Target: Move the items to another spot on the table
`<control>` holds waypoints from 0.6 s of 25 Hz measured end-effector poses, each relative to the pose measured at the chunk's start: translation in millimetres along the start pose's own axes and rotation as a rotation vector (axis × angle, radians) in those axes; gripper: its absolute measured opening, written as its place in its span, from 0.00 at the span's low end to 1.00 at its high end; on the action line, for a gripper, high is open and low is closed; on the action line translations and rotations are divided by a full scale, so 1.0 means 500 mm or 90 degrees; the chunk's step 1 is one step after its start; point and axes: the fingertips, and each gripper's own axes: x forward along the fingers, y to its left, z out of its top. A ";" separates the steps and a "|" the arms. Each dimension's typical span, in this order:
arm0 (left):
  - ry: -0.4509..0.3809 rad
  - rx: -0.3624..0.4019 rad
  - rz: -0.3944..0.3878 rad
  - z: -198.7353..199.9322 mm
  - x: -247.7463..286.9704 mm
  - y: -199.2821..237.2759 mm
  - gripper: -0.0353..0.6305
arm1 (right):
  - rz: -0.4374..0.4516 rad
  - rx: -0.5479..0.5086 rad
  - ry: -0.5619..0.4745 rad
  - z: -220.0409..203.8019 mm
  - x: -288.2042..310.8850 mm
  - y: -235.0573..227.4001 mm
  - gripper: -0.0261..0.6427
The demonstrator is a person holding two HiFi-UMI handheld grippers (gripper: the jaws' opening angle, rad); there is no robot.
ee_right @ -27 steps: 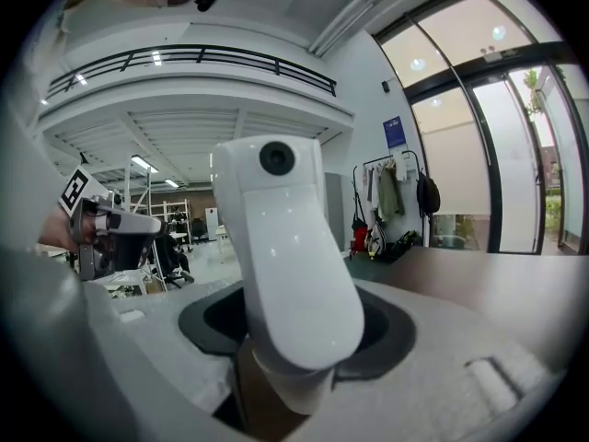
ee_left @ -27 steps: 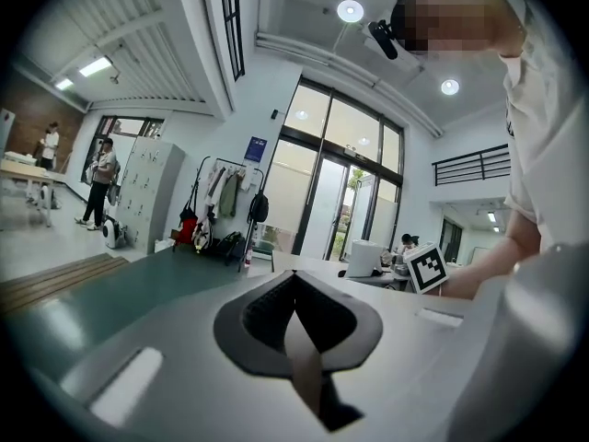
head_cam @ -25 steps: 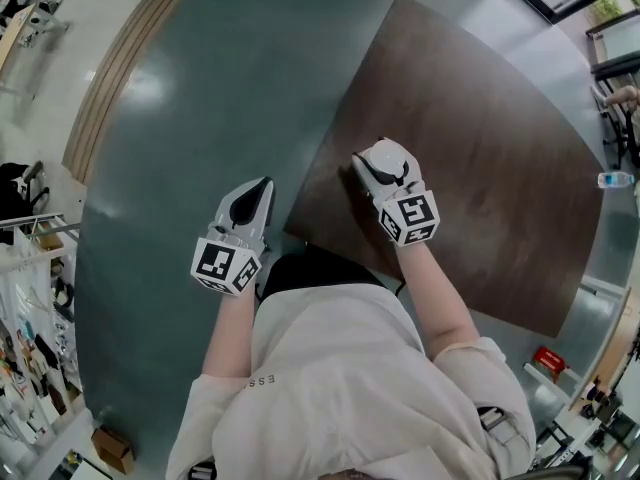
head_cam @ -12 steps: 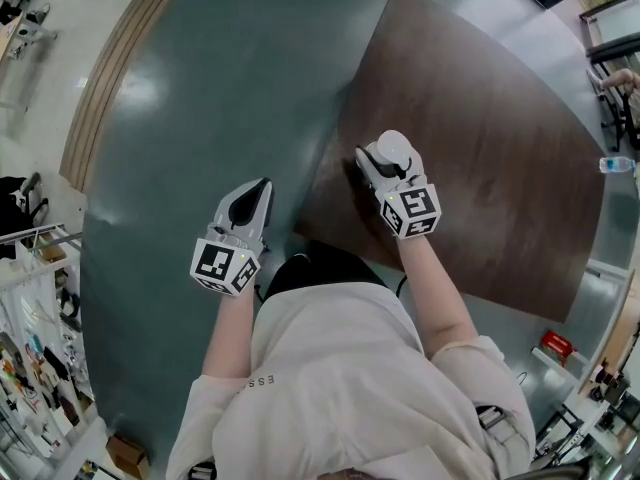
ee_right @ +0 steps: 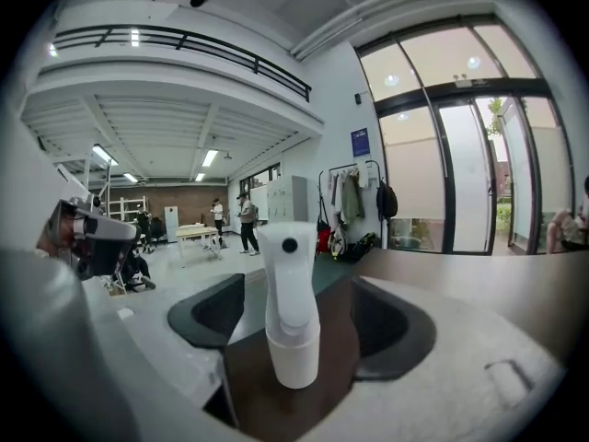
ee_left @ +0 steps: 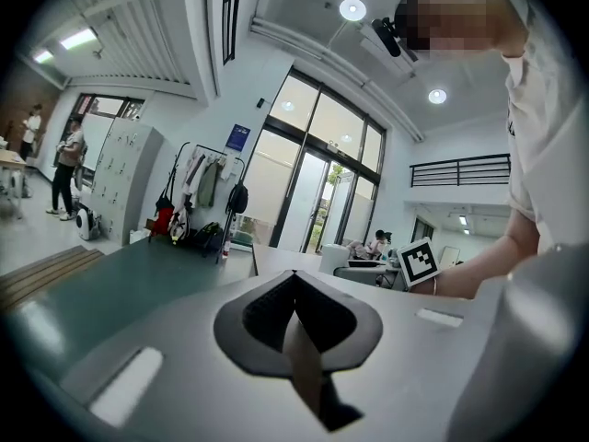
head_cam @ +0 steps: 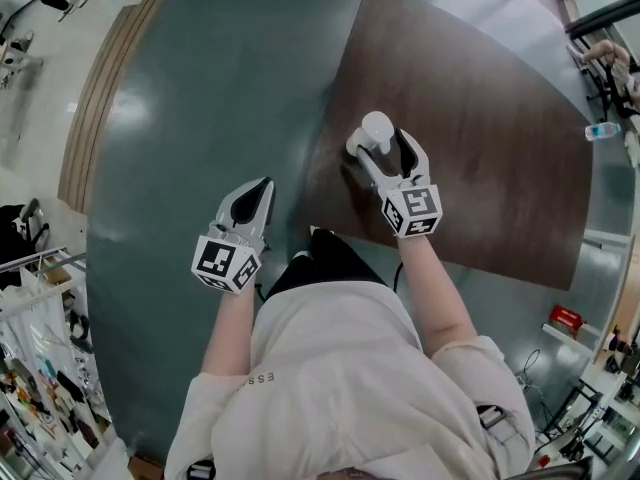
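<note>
Spread wider than before, fingers of the right gripper (head_cam: 384, 156) flank the upright spray bottle (head_cam: 376, 128) on the desk (head_cam: 480, 188); the left gripper (head_cam: 252, 200), fingers together, is farther away.

Coat rack (ee_left: 204, 184) with hanging bags beside grey lockers (ee_left: 121, 180)

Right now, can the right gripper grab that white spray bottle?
Probably yes. The right gripper has its jaws apart, with the spray bottle upright between them on the table. Nothing else stands in the gap, so closing should catch it.
</note>
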 end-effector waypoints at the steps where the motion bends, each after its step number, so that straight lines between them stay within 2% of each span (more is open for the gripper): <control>1: -0.002 0.003 -0.007 0.010 -0.014 -0.010 0.08 | -0.011 0.006 -0.006 0.013 -0.025 0.010 0.55; 3: -0.011 0.013 -0.026 0.038 -0.047 -0.035 0.08 | -0.036 0.009 -0.023 0.048 -0.086 0.035 0.52; 4: -0.017 0.021 -0.038 0.055 -0.063 -0.049 0.08 | -0.053 0.004 -0.036 0.070 -0.121 0.047 0.37; 5: -0.024 0.028 -0.051 0.072 -0.081 -0.066 0.08 | -0.070 -0.002 -0.050 0.093 -0.158 0.059 0.15; 6: -0.029 0.035 -0.063 0.085 -0.100 -0.083 0.08 | -0.084 -0.006 -0.064 0.113 -0.194 0.073 0.02; 11: -0.032 0.042 -0.121 0.095 -0.175 -0.162 0.08 | -0.106 0.018 -0.099 0.160 -0.332 0.140 0.02; 15: -0.021 0.048 -0.158 0.075 -0.196 -0.273 0.08 | -0.115 0.023 -0.106 0.163 -0.460 0.153 0.02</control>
